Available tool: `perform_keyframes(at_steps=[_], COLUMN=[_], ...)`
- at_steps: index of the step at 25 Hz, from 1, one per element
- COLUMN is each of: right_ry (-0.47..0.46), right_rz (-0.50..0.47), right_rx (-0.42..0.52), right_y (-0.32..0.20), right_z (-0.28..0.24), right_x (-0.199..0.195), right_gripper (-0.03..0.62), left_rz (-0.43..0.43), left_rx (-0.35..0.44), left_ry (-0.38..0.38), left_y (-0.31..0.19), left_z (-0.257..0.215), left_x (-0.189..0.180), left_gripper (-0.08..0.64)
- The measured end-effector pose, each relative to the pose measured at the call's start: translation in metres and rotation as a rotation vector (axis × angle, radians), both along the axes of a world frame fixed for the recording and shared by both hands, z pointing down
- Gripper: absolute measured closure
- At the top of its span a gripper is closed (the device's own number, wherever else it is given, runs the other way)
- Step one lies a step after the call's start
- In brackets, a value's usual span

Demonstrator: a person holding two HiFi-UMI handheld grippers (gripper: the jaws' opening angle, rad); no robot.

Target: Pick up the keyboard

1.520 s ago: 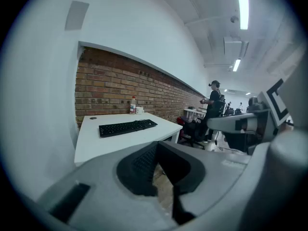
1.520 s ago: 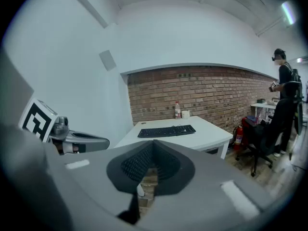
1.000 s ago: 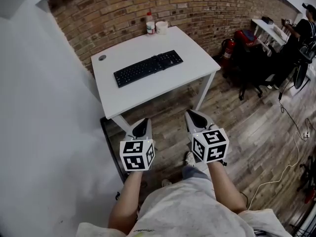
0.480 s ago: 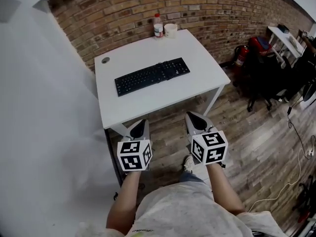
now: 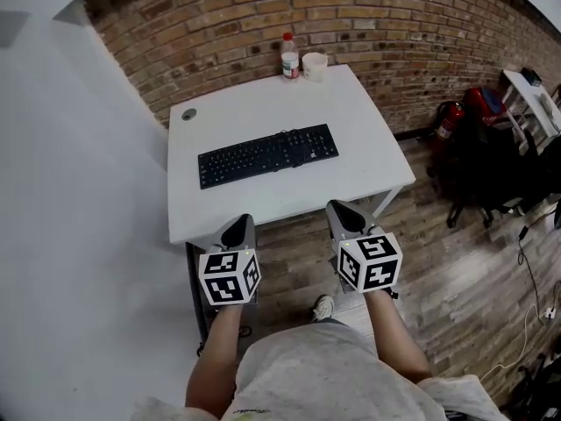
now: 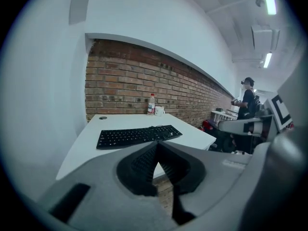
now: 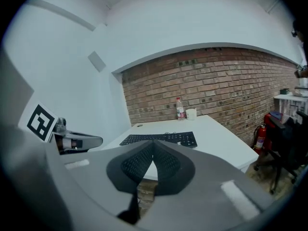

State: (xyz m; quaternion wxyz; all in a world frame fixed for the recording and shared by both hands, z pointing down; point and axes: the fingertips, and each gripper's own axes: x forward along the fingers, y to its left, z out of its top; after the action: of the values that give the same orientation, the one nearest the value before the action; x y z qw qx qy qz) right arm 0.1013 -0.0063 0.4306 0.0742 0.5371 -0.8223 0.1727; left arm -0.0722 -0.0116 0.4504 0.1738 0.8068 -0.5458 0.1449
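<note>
Head view shows the black keyboard (image 5: 268, 154) flat on the white table (image 5: 372, 152). The left gripper (image 5: 242, 222) and right gripper (image 5: 338, 207) are closed tight and empty, near the table's front edge.

The keyboard (image 5: 267, 154) is black on a white table (image 5: 368, 147), next to a white cup (image 5: 314, 64) and a clear bottle (image 5: 288, 56) with a red cap. The back wall (image 5: 219, 24) shows red-brown bricks with pale lines of mortar, the side wall (image 5: 79, 235) is plain white, the floor (image 5: 456, 270) is brown-grey wooden planks, and the fire extinguisher (image 5: 445, 121) is red. The left gripper (image 5: 240, 224) and the right gripper (image 5: 338, 209) are grey with black ribbed pads (image 6: 143, 161), and each of the 2 has a white cube (image 5: 229, 276) with black square markers.
</note>
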Motion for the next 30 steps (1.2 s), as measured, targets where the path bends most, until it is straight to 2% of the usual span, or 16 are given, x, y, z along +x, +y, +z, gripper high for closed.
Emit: perform_keyframes(at_steps=[8, 23, 26, 30], right_ry=[-0.007, 0.036, 0.048, 0.065], right_rz=[-0.079, -0.120, -0.116, -0.111], right_rx=[-0.008, -0.012, -0.024, -0.046], right_y=[-0.044, -0.110, -0.129, -0.159], right_z=[0.011, 0.029, 0.036, 0.046], right_x=[0.024, 0.042, 0.043, 0.041], right_gripper=[0.581, 0.581, 0.581, 0.566], left_rz=[-0.102, -0.217, -0.224, -0.237], left_rx=[0.002, 0.001, -0.012, -0.036], left_ry=[-0.017, -0.021, -0.025, -0.027], left_y=[-0.026, -0.076, -0.097, -0.129], left_z=[0.006, 0.027, 0.036, 0.048], left_x=[0.011, -0.014, -0.022, -0.037], left_gripper=[0.566, 0.565, 0.522, 0.501])
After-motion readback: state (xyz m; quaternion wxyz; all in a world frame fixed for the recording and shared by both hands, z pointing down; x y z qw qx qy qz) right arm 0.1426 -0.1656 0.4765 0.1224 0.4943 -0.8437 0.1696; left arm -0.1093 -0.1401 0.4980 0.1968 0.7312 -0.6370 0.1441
